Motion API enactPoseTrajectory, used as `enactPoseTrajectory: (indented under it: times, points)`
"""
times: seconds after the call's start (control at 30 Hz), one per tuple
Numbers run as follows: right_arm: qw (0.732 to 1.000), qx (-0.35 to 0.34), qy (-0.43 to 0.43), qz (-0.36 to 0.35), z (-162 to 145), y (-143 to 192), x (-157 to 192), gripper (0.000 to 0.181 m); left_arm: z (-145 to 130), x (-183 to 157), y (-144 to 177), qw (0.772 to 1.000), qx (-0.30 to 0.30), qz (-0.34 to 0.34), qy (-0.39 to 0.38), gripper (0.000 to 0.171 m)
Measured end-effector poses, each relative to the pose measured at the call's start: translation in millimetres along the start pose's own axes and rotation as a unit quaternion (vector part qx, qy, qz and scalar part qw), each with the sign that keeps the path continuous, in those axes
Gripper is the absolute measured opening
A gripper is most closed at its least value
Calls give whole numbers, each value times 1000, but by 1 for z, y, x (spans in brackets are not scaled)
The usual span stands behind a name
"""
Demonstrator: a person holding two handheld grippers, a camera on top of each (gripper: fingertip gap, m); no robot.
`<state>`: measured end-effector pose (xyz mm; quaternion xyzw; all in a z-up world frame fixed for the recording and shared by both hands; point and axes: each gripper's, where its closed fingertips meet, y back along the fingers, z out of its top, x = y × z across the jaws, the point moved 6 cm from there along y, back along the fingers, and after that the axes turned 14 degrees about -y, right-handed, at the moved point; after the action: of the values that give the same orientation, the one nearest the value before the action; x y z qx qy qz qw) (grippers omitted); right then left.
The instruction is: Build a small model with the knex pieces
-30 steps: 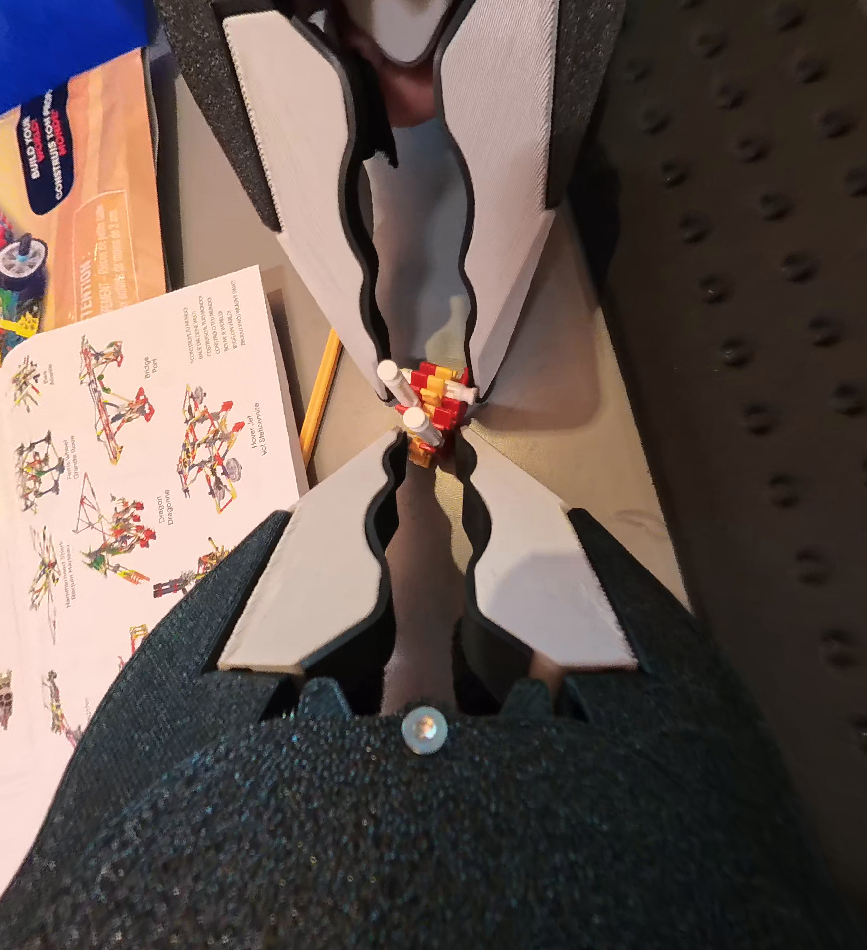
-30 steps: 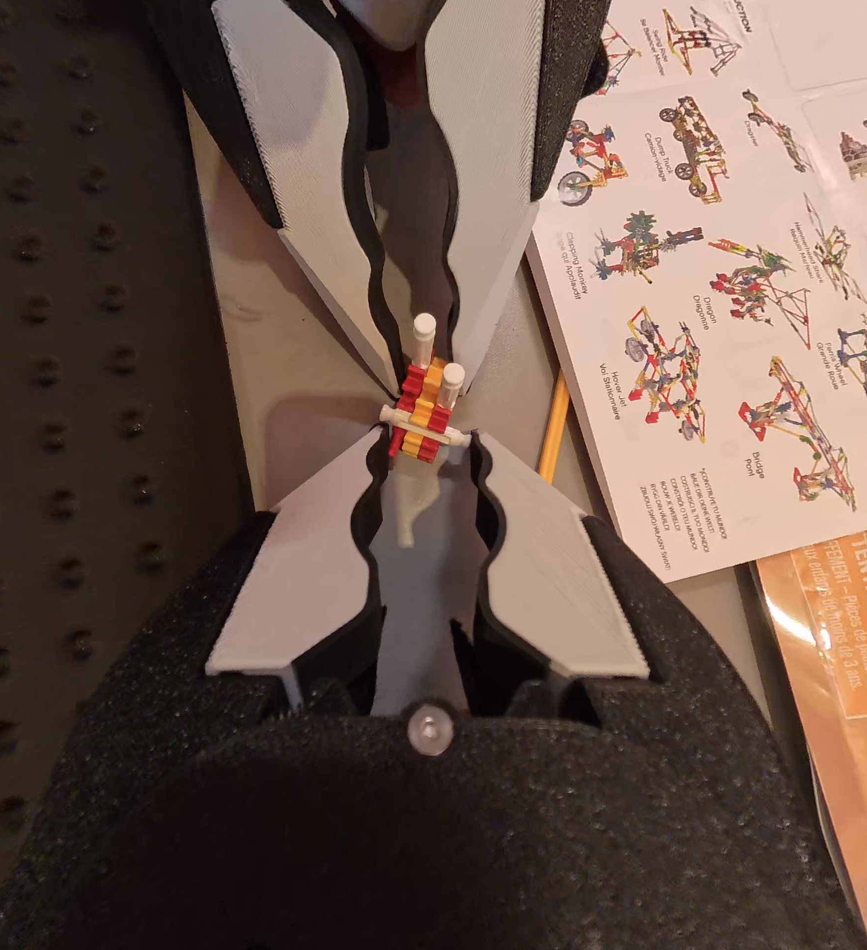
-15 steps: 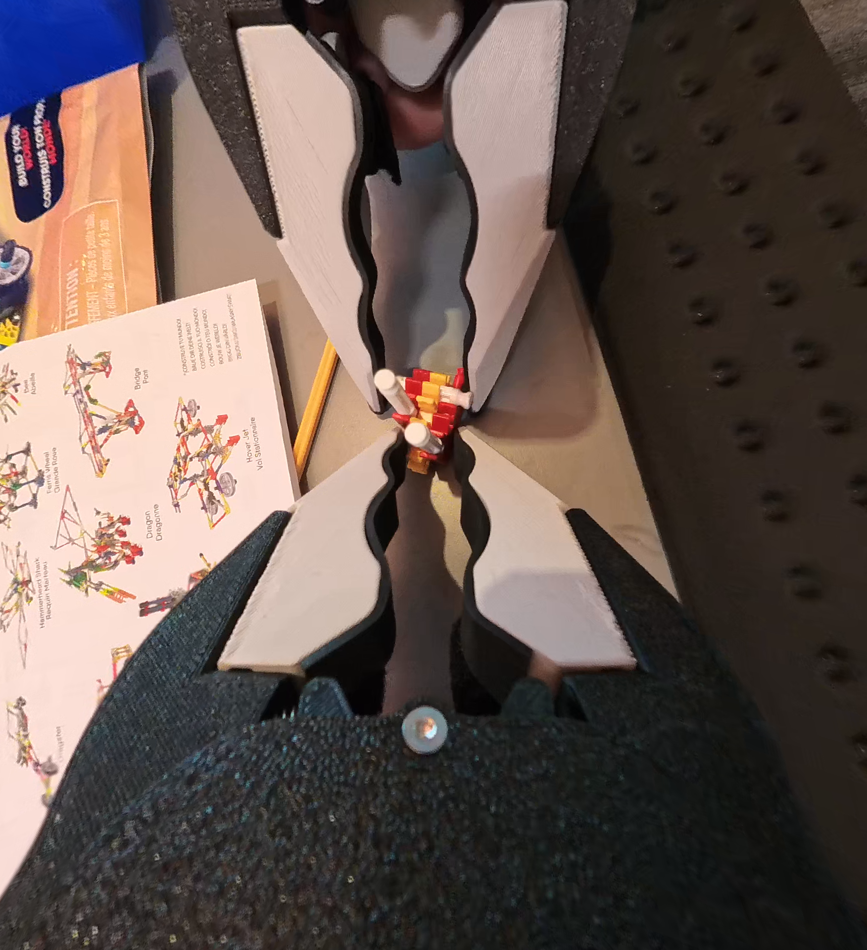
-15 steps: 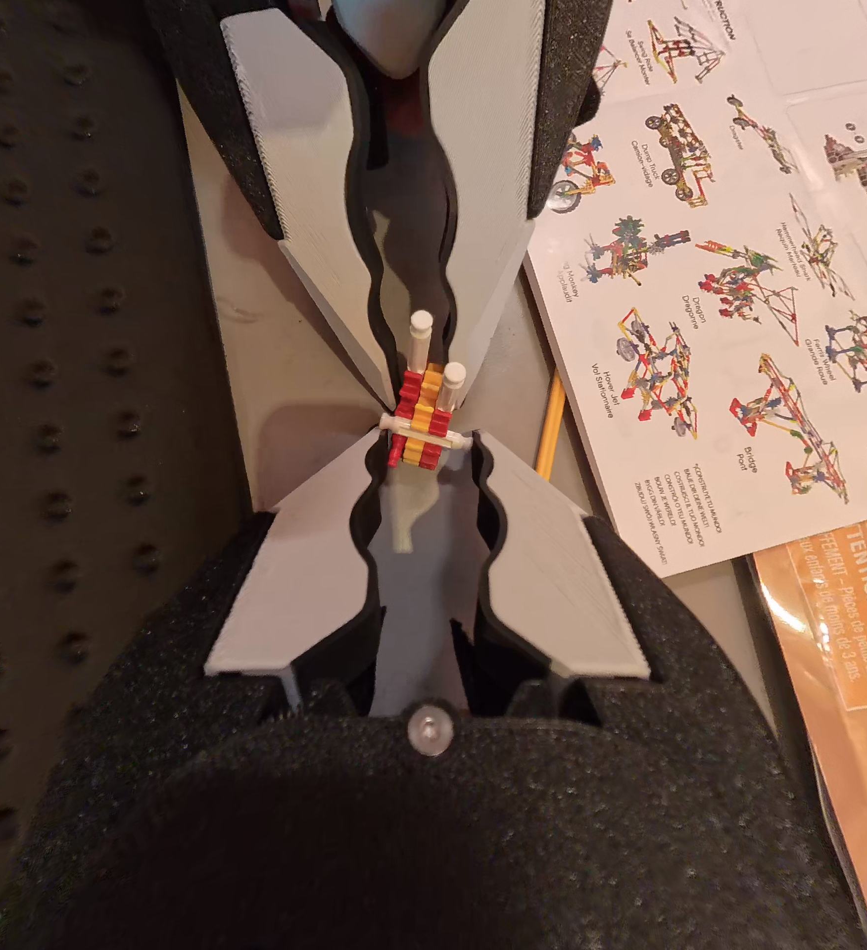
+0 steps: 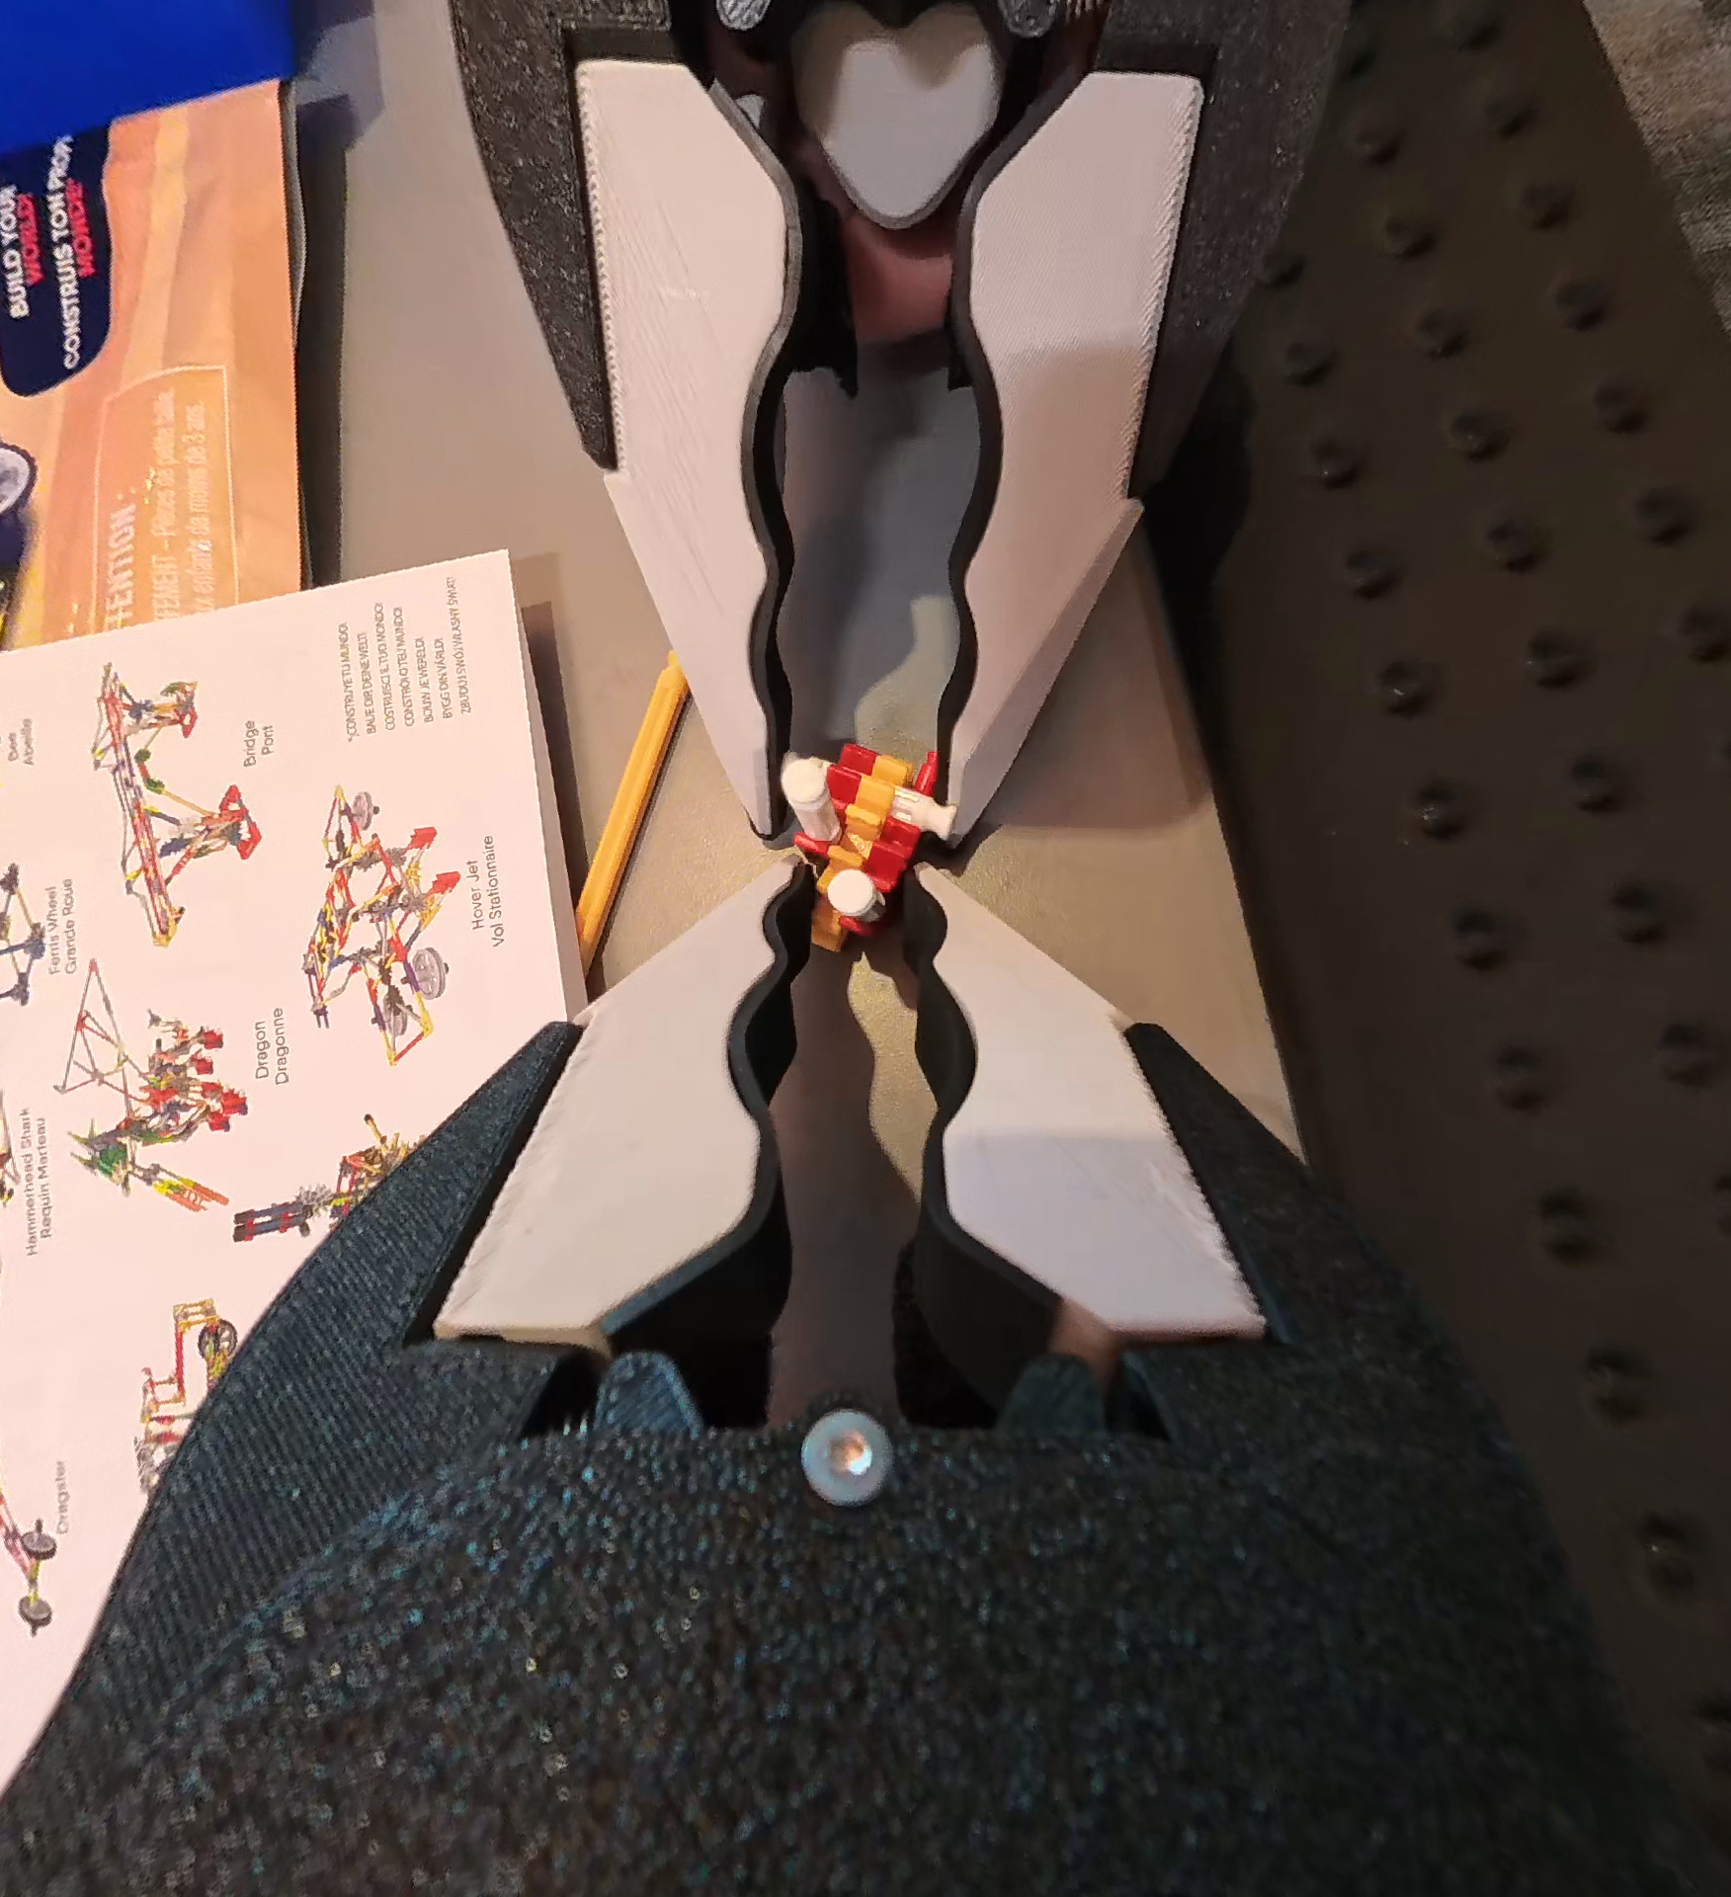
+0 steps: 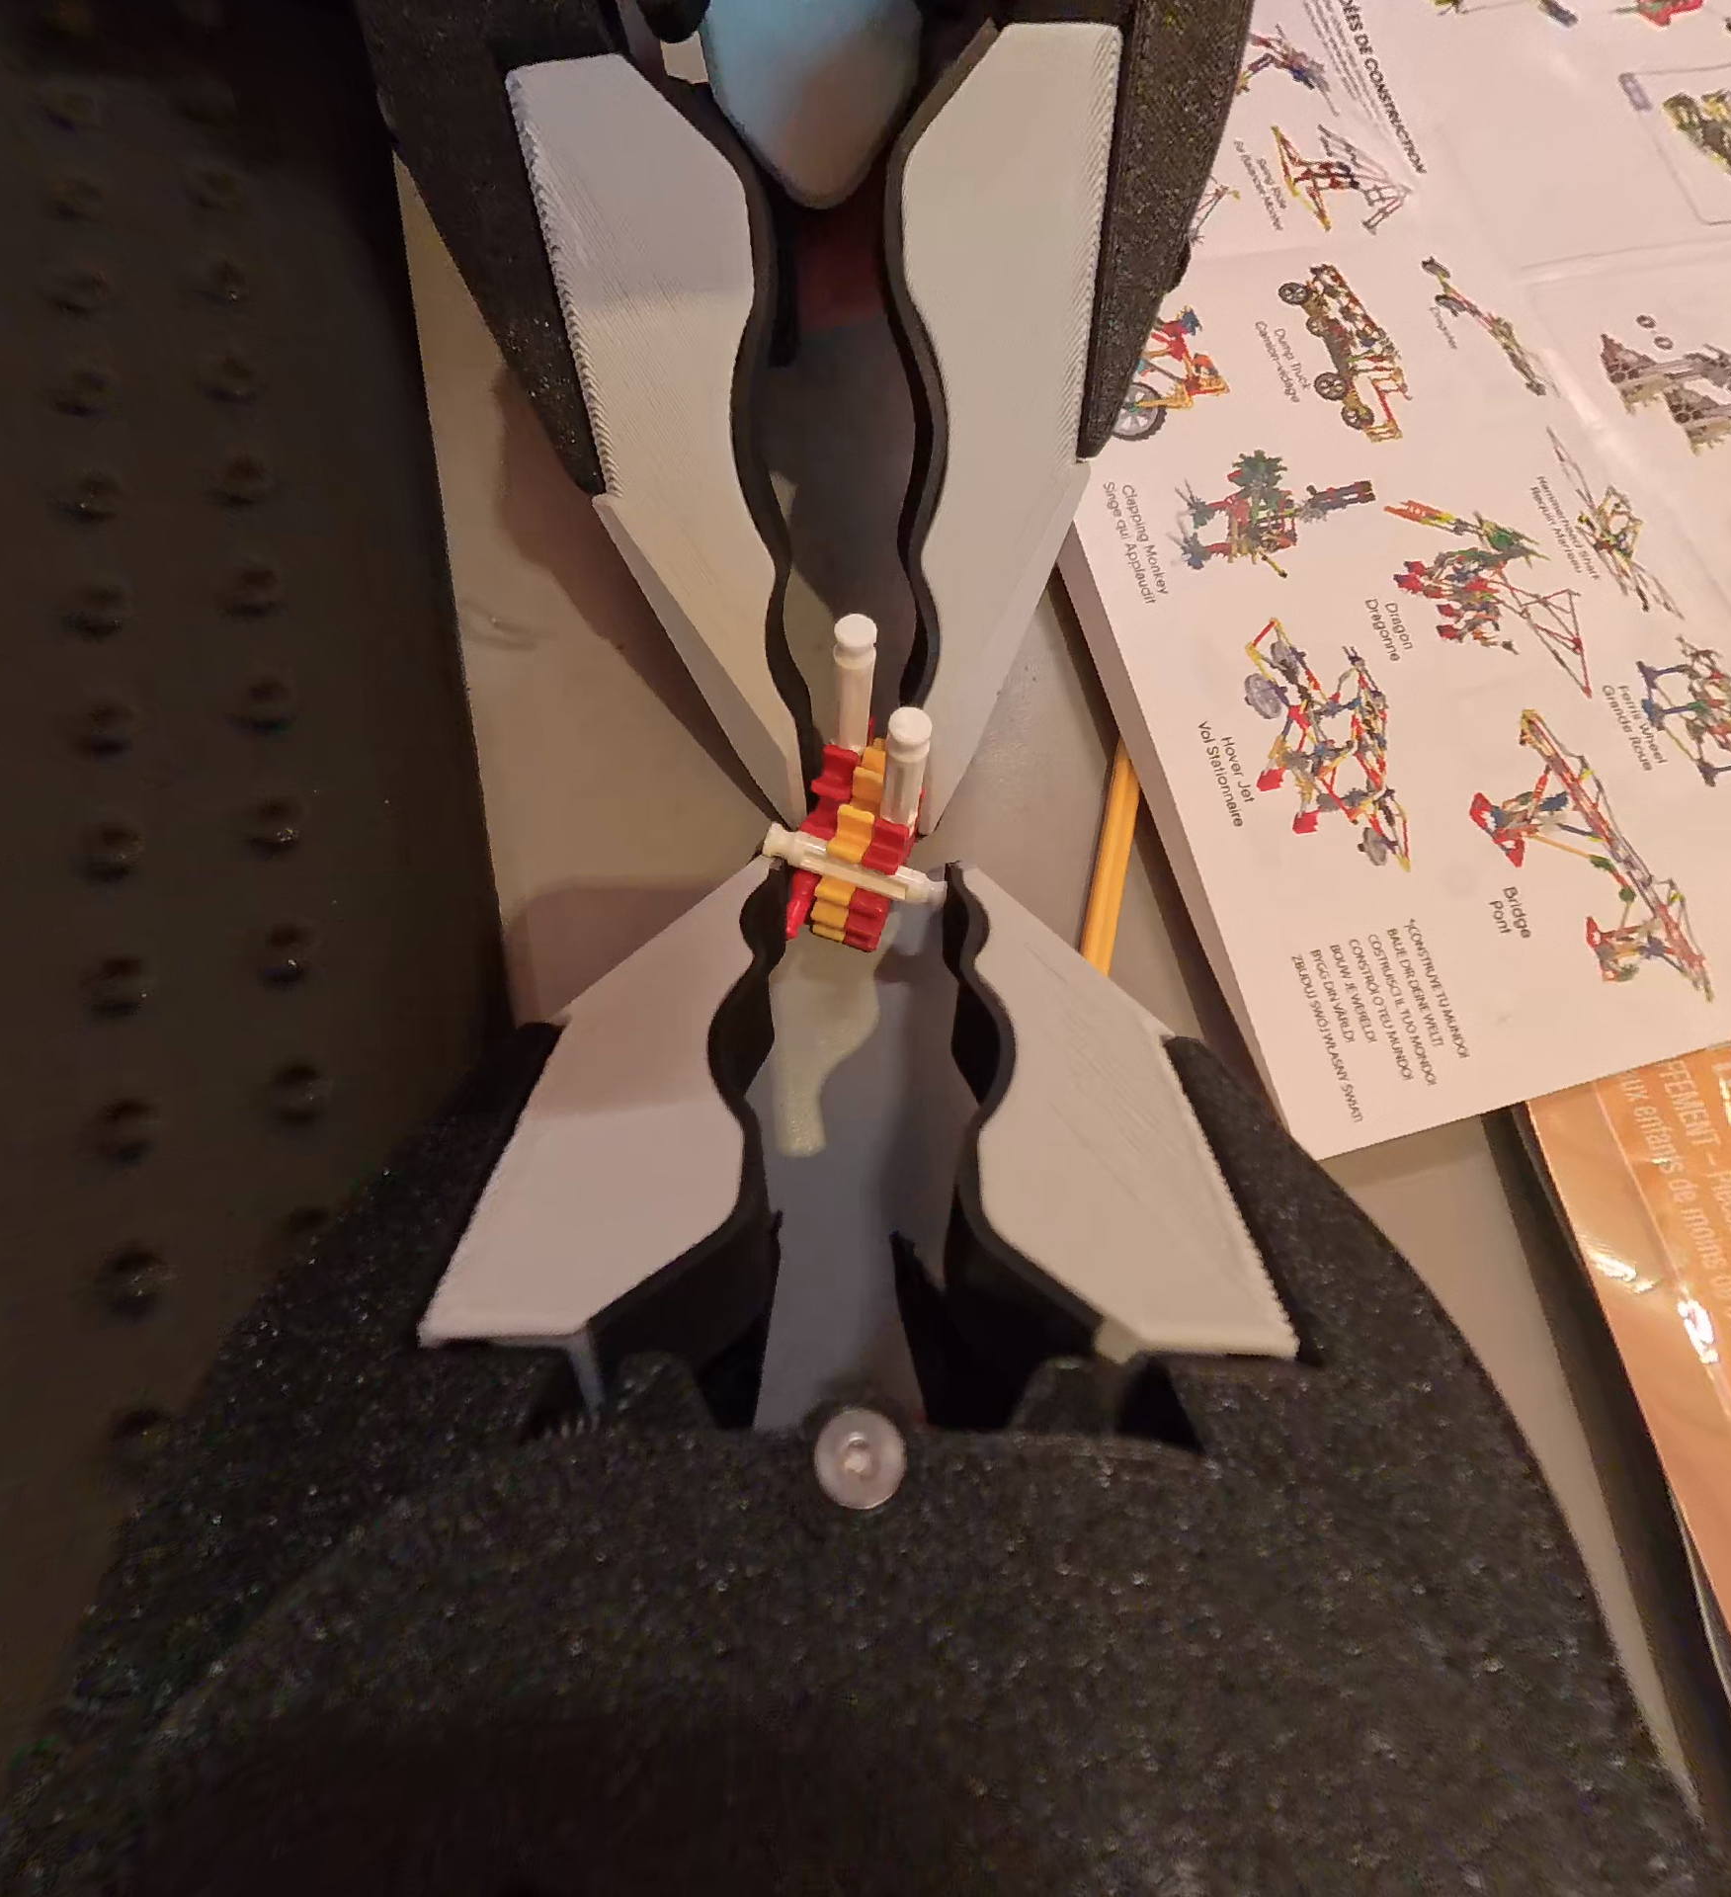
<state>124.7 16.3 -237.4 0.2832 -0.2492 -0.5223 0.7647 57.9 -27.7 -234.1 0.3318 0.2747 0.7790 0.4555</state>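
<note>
- Left gripper [image 5: 849,891]: its grey fingers [image 5: 636,1129] pinch the near end of a small toy-brick cluster [image 5: 861,842], tips closed on it from both sides.
- Right gripper [image 6: 856,888]: enters the left wrist view from the top, tip to tip with the left one; its fingers [image 6: 615,1139] grip the opposite end of the same cluster [image 6: 853,852]. The cluster is held between the two grippers, above the bench [image 5: 1077,924].
- Toy-brick cluster: several red and yellow-orange notched connectors stacked side by side. Two white rods stand out of it along the length of the left fingers in the right wrist view, one longer [image 6: 853,683], one shorter [image 6: 905,765]. A third white rod [image 6: 856,867] runs crosswise through the stack, its ends poking out past the right fingertips.
- Bench: pale grey, with the cluster's shadow on it beneath the fingers.
- Instruction sheet [image 5: 225,924]: white, printed with small coloured model pictures and captions; lies flat on the bench beside the grippers, apart from them.
- Yellow rod [image 5: 630,801]: thin, lies on the bench along the sheet's edge, partly under the right finger.
- Orange box [image 5: 122,411]: glossy, printed; beyond the sheet, a blue object [image 5: 71,72] overlapping its far corner.
- Black mat [image 5: 1508,924]: dotted with raised studs, borders the bench on the other side.
</note>
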Motion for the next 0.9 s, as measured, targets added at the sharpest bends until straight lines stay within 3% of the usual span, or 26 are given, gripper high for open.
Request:
enactPoseTrajectory:
  times: [0.6,0.67,0.9]
  points:
    - [1000,-8,-5,-22,-1,3,-5,34,0,5,0,999,27,-3,17,11]
    - [1000,-9,-2,-20,-2,4,-3,26,-1,5,0,999,22,-5,33,10]
    - [1000,5,-9,-19,-2,3,-3,25,1,3,-3,999,24,-2,40,15]
